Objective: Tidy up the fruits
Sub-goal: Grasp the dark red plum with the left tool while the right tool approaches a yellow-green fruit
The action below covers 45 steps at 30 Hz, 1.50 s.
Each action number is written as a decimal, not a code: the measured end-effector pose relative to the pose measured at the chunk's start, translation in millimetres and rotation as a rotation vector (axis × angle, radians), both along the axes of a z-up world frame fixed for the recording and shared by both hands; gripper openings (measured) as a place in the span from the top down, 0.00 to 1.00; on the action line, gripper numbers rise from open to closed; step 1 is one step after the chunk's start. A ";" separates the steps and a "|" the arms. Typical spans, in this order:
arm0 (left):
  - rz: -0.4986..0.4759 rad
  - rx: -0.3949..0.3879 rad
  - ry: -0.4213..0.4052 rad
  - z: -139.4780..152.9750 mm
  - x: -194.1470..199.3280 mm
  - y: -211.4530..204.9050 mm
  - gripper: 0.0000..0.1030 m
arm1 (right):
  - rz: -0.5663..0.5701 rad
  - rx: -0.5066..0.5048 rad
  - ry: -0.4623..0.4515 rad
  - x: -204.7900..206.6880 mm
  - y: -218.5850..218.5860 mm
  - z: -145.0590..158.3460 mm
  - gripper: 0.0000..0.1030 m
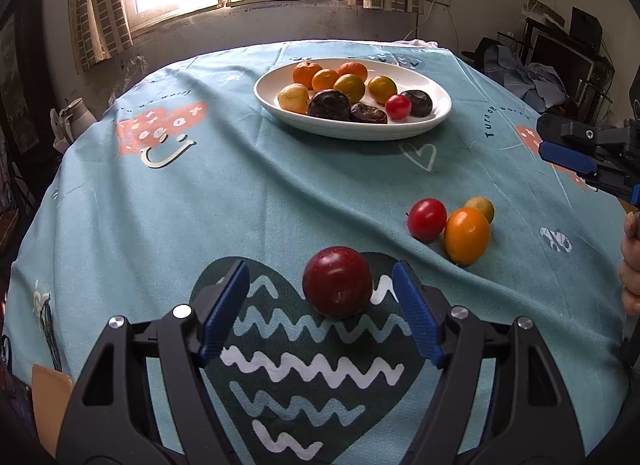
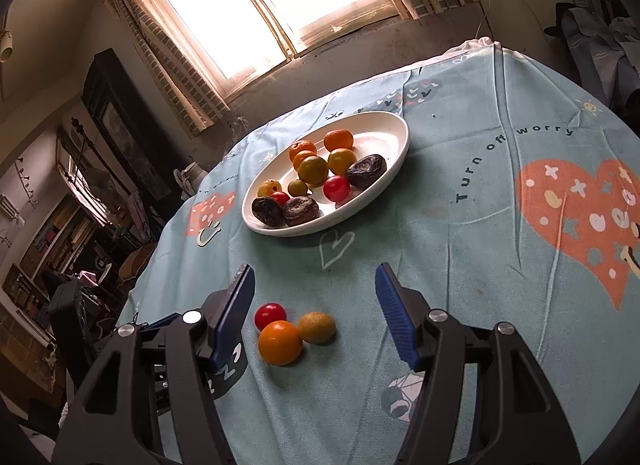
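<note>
A dark red plum (image 1: pixel 337 281) lies on the teal tablecloth between the fingers of my left gripper (image 1: pixel 320 289), which is open and not touching it. To its right lie a red tomato (image 1: pixel 427 219), an orange fruit (image 1: pixel 466 235) and a small yellow-green fruit (image 1: pixel 481 207). The same three, the tomato (image 2: pixel 270 315), the orange fruit (image 2: pixel 280 342) and the yellow-green fruit (image 2: pixel 316 327), lie just ahead of my open, empty right gripper (image 2: pixel 316 297). A white oval plate (image 1: pixel 432 121) (image 2: pixel 394 133) at the far side holds several fruits.
The right gripper (image 1: pixel 576 153) shows at the right edge of the left wrist view, with a hand below it. The round table's edge curves off left and right. A window is behind; a kettle (image 1: pixel 78 113) and clutter stand beyond the table.
</note>
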State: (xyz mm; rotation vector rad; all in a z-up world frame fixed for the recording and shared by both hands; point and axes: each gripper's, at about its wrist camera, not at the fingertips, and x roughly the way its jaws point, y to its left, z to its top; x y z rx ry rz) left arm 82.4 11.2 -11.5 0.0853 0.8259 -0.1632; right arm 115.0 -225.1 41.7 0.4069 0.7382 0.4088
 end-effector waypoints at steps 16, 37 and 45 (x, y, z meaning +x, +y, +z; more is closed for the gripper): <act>-0.024 -0.081 0.117 -15.7 18.3 -4.7 0.62 | 0.018 -0.030 0.023 2.5 5.9 -4.9 0.39; 0.054 -0.082 0.025 -1.7 12.5 12.4 0.62 | 0.108 -0.440 0.064 8.6 48.0 -40.0 0.39; 0.051 -0.075 0.028 -2.6 11.7 11.5 0.62 | 0.168 -0.467 0.047 11.9 65.7 -45.9 0.49</act>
